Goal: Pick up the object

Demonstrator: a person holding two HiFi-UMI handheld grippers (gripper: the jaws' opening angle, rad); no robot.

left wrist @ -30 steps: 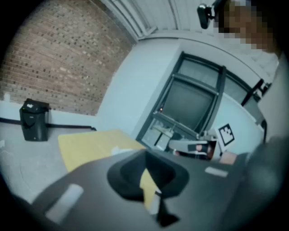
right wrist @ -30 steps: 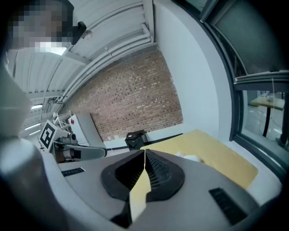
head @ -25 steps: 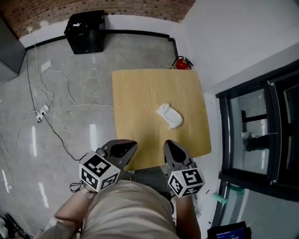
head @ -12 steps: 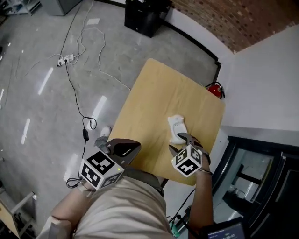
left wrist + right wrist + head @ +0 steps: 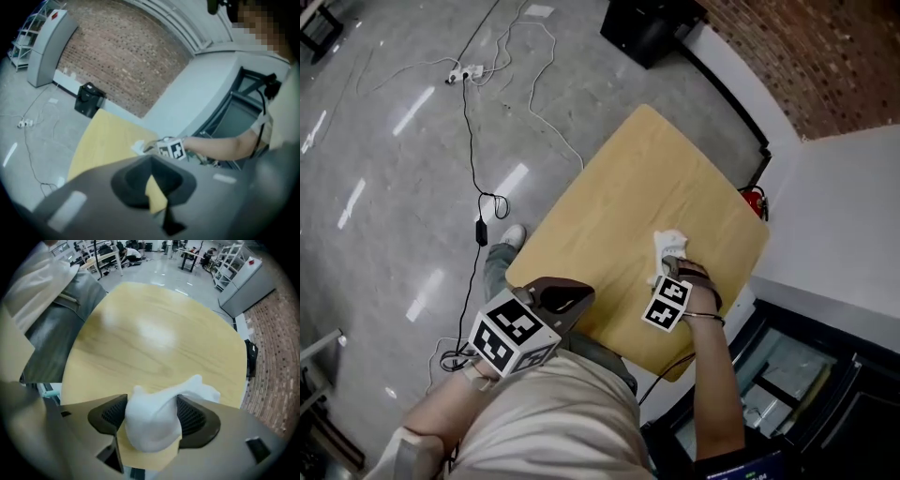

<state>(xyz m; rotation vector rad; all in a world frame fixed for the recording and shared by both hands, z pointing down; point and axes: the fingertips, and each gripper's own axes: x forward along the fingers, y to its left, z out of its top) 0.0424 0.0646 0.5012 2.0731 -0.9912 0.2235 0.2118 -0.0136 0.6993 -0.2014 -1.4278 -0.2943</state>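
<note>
Hand-held gripper (image 5: pixel 152 414) advanced, opening around lumpy object (image 5: pixel 154 430)

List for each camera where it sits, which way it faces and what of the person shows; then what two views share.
Head view: on the person's head, looking down at the table and floor; shows the torso, left gripper and right gripper.
Left gripper view: on the shut left gripper, facing across the table toward the brick wall; shows the right forearm.
Right gripper view: on the right gripper, low over the table, white cloth between its opening jaws; a leg at left.
Shared: all three show table and cloth.
</note>
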